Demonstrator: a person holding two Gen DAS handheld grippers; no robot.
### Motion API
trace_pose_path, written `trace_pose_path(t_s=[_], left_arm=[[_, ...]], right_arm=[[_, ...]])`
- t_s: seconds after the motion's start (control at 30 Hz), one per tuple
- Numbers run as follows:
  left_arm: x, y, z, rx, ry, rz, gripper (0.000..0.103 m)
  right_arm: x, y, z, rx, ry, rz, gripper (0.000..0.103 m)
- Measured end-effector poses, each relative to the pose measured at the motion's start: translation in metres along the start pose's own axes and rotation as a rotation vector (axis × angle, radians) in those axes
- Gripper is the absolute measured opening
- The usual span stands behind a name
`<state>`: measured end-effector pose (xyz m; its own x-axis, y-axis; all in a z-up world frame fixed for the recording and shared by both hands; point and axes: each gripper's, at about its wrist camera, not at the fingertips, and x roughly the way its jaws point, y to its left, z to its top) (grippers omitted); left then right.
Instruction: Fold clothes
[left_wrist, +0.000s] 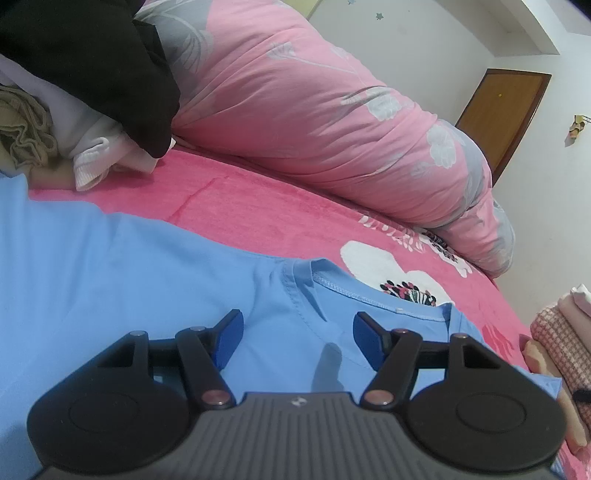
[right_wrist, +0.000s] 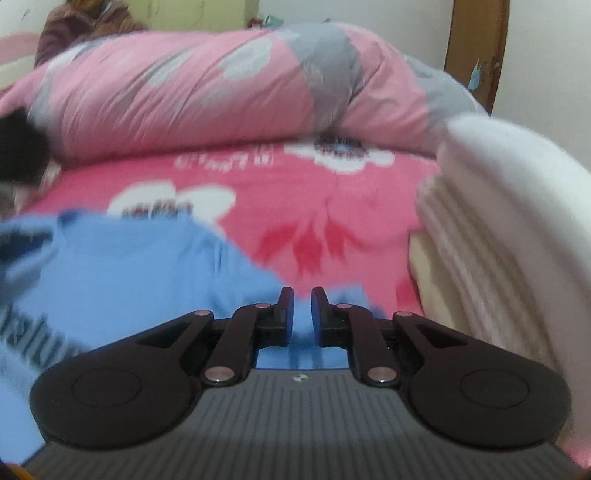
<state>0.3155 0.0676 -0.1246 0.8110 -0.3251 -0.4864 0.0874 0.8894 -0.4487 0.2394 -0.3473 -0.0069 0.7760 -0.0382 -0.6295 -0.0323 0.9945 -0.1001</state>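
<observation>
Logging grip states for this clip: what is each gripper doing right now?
Left gripper: open above the blue T-shirt near its collar, holding nothing.
Right gripper: nearly closed with a narrow gap, nothing visibly clamped; the view is blurred.

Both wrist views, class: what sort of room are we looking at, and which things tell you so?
Most likely a bedroom in a home. A bed with a pink flowered sheet fills both views, a rolled pink and grey quilt lies along it, and a wooden door stands in the white wall behind.
</observation>
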Motion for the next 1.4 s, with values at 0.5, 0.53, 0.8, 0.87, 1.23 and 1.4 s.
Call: trace_pose_path(t_s=[0.5, 0.53, 0.8, 0.87, 1.23, 1.4], left_arm=[[-0.002, 0.003, 0.001, -0.009, -0.005, -0.012, 0.068], [-0.002, 0.003, 0.001, -0.009, -0.005, -0.012, 0.068], [-0.003, 0.006, 0.002, -0.026, -0.007, -0.021, 0.068], [-0.003, 0.004, 0.003, -0.019, -0.005, -0.012, 0.068], [-0.023, -0.100, 0.001, 0.250, -0.058, 0.130, 0.077], [0.012, -0.190, -0.027, 0.485, 0.005, 0.041, 0.077]], right_arm=[[0.093, -0.011, 0.022, -0.033, 0.033, -0.037, 0.014], [0.094, -0.026, 0.026, 0.056, 0.018, -0.085, 0.015], [0.016, -0.085, -0.028, 0.419, -0.058, -0.082, 0.017], [0.001, -0.100, -0.056, 0.507, -0.033, -0.018, 0.017], [0.038, -0.114, -0.084, 0.671, -0.037, 0.193, 0.031], [0.053, -0.116, -0.078, 0.647, -0.098, 0.170, 0.025]])
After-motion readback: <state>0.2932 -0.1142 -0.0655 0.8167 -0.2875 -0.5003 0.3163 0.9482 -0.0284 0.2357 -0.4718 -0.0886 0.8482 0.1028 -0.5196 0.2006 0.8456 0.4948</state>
